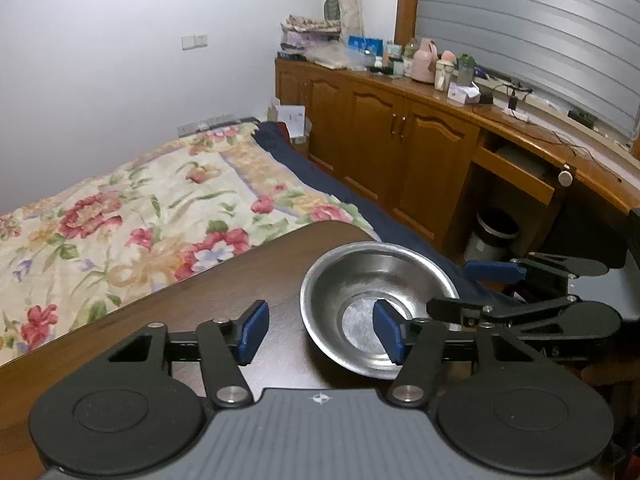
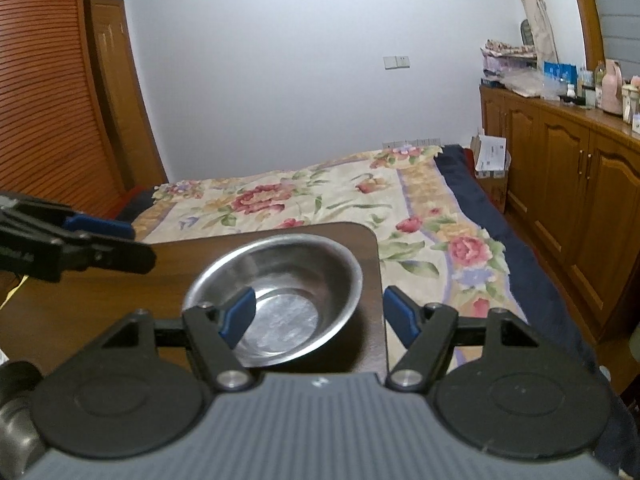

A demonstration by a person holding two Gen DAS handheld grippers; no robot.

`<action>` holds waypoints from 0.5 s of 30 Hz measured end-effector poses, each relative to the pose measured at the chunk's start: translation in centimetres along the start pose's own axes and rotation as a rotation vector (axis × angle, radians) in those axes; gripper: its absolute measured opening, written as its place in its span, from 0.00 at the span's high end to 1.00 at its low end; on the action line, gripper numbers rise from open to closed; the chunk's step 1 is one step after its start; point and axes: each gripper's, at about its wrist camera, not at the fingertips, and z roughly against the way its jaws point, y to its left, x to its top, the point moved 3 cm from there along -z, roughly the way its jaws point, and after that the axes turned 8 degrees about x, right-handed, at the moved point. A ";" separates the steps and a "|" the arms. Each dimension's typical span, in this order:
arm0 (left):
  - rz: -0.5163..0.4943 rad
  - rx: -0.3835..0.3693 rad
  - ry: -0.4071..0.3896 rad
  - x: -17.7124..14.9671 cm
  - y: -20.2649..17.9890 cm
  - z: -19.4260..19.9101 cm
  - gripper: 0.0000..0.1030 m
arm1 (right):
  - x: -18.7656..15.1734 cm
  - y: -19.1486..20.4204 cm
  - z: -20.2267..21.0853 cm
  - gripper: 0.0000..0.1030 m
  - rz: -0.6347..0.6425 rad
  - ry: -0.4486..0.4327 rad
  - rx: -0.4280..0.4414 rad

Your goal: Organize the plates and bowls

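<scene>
A stainless steel bowl (image 1: 376, 312) sits upright on the dark wooden surface (image 1: 224, 292), close to the rounded corner that juts toward the flower-patterned bed (image 1: 132, 216), and both tools seem arranged around that bowl so each can take a side of its rim. The left hand-held gripper (image 1: 320, 332) stands with its jaws apart and empty: its right pad (image 1: 387, 334) shows in front of the bowl's hollow while its left pad hangs over bare wood beside the bowl, so the near-left wall of the bowl lies between them without either pad pressing it. The right hand-held gripper (image 2: 322, 318) is likewise spread and holds nothing; its left pad (image 2: 238, 316) shows over the bowl's near rim and its right pad lies out past the bowl's right side, near the surface's edge. Whether that pad actually touches the metal cannot be told. This straddling looks like preparation for a pinch on the thin wall. The bowl itself is shallow and round, with a flared, brightly reflective rim, smooth sloping sides and a flat, duller, scuffed base; it is empty. No plates or other bowls show in either view.
</scene>
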 end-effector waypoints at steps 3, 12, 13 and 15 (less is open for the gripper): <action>-0.002 -0.014 0.035 0.5 0.0 -1.5 0.47 | 0.0 -0.4 -0.4 0.31 -0.020 0.014 0.013; 0.011 -0.040 0.111 0.5 0.6 -4.1 0.57 | -0.2 -0.6 -1.5 0.33 -0.049 0.051 0.040; 0.015 -0.047 0.118 0.4 0.6 -4.2 0.57 | -0.1 -0.6 -1.5 0.33 -0.052 0.054 0.045; 0.021 -0.057 0.128 0.4 0.6 -4.5 0.57 | -0.1 -0.6 -1.6 0.35 -0.063 0.057 0.054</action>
